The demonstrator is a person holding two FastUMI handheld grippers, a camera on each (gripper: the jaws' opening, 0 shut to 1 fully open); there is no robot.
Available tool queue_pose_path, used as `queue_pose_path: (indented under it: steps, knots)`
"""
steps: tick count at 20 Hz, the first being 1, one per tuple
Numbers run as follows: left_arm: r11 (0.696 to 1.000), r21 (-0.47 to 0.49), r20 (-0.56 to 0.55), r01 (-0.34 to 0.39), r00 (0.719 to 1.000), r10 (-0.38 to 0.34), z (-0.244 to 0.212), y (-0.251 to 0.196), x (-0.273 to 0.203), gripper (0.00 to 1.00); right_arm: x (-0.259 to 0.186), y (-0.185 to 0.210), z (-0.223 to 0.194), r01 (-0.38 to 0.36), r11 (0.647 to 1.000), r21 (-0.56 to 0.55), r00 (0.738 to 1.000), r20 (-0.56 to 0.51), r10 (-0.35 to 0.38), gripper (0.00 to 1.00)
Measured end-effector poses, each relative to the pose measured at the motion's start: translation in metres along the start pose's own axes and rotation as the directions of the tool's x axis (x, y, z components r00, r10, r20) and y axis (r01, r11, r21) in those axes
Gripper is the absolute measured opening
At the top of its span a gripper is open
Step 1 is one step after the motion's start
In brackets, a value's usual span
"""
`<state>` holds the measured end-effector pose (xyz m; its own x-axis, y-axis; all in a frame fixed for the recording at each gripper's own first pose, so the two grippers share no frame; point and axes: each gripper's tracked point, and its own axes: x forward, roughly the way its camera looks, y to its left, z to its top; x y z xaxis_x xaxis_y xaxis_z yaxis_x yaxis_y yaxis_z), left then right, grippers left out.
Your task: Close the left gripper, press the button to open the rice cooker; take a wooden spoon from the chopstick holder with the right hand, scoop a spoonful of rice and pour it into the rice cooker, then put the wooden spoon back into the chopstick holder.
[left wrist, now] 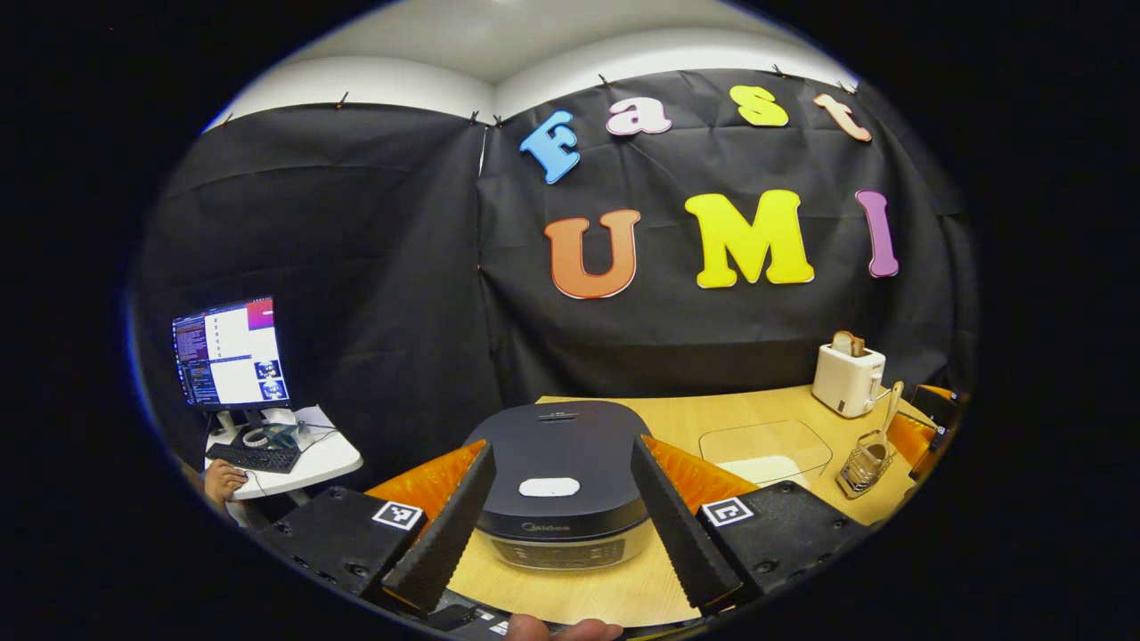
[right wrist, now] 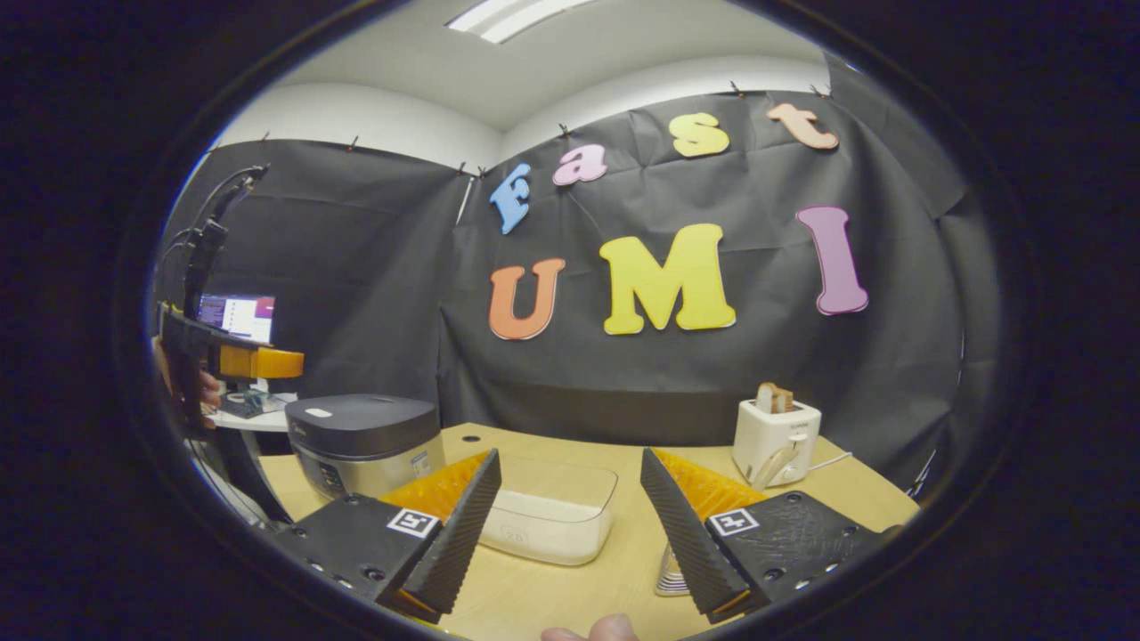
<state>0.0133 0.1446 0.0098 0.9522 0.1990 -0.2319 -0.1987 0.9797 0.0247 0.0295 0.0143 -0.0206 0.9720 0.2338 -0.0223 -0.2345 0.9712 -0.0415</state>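
Observation:
The dark rice cooker [left wrist: 559, 476] stands shut on the wooden table, its white lid button [left wrist: 549, 487] facing me. My left gripper [left wrist: 563, 525] hovers open above and in front of it, a finger at each side of the lid. At the right, a wooden spoon [left wrist: 886, 418] stands in the wire chopstick holder [left wrist: 860, 467], beside a clear container of rice [left wrist: 768, 452]. In the right gripper view, my right gripper [right wrist: 570, 534] is open over the table with the rice container [right wrist: 548, 512] ahead between its fingers and the rice cooker [right wrist: 361, 441] to the left. The holder's base [right wrist: 670, 574] peeks out by the right finger.
A white toaster [left wrist: 847, 378] with bread stands at the back right of the table [left wrist: 623, 588]; the toaster [right wrist: 775, 436] also appears in the right gripper view. Off to the left, a small white desk [left wrist: 303, 458] carries a monitor and keyboard, with a person's hand [left wrist: 221, 481] there.

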Motion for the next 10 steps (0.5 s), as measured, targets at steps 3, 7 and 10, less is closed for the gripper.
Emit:
queue_pose_path:
  steps: [3,7,10]
  knots:
    - [0.997,-0.042,-0.147,0.058,0.987,-0.063,-0.015,-0.005,0.016,0.90,-0.002,0.000,-0.003,-0.015,1.000,-0.002,1.000,-0.005,0.015,0.92]
    - [0.997,-0.023,-0.292,0.074,0.953,-0.078,-0.017,0.003,0.033,0.64,-0.006,-0.009,-0.008,-0.014,1.000,0.008,1.000,-0.012,0.014,0.94]
    - [0.998,-0.026,-0.381,0.053,0.923,-0.059,-0.022,0.008,0.040,0.34,-0.009,-0.019,-0.008,0.003,1.000,0.009,1.000,-0.007,-0.003,0.92]
